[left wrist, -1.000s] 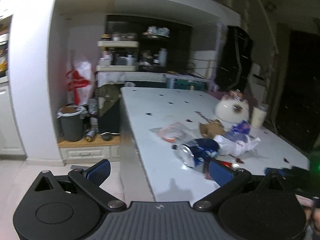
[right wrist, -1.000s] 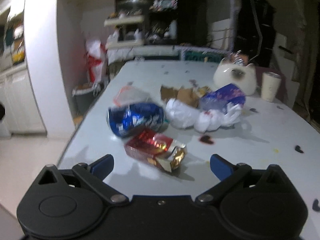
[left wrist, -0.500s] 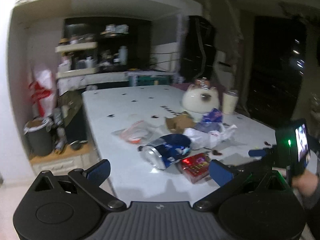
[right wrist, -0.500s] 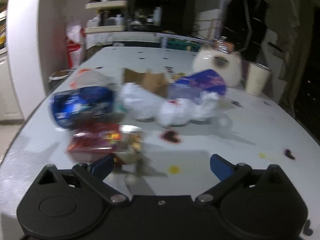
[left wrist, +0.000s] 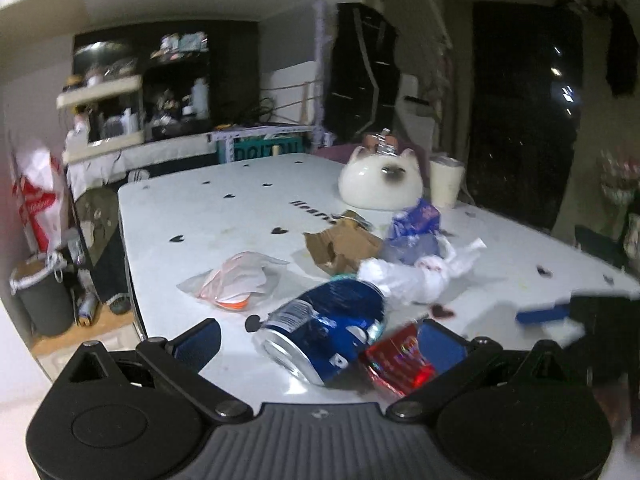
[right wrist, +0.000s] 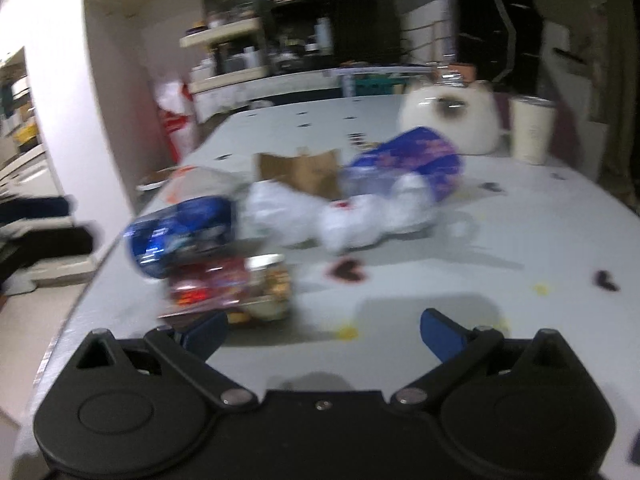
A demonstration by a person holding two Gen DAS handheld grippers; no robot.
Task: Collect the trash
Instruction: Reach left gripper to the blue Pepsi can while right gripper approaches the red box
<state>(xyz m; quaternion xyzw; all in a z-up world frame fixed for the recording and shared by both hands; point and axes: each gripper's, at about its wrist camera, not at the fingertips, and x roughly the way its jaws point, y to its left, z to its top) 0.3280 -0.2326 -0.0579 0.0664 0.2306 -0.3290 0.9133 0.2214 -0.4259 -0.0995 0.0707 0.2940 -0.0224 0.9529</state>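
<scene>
Trash lies heaped on a white table (left wrist: 224, 220). A crushed blue can (left wrist: 324, 328) lies on its side between the fingers of my open left gripper (left wrist: 318, 344), with a red packet (left wrist: 400, 360) by the right finger. Behind them are a clear plastic bag (left wrist: 236, 280), torn brown cardboard (left wrist: 340, 244), crumpled white tissue (left wrist: 416, 278) and a purple wrapper (left wrist: 414, 232). My right gripper (right wrist: 322, 330) is open low over the table (right wrist: 540, 240), its left finger beside the red packet (right wrist: 216, 288); the blue can (right wrist: 180, 236) lies just beyond. That view is blurred.
A white cat-shaped container (left wrist: 380, 186) and a cream cup (left wrist: 446, 182) stand at the table's far right. A grey bin (left wrist: 40, 300) sits on the floor at the left, below a red and white bag (left wrist: 38, 204). Cluttered shelves (left wrist: 104, 120) line the back wall.
My left gripper has swung right and closed in until the blue can lies between its fingers. My right gripper has shifted right and nearer, so the trash now sits at its left.
</scene>
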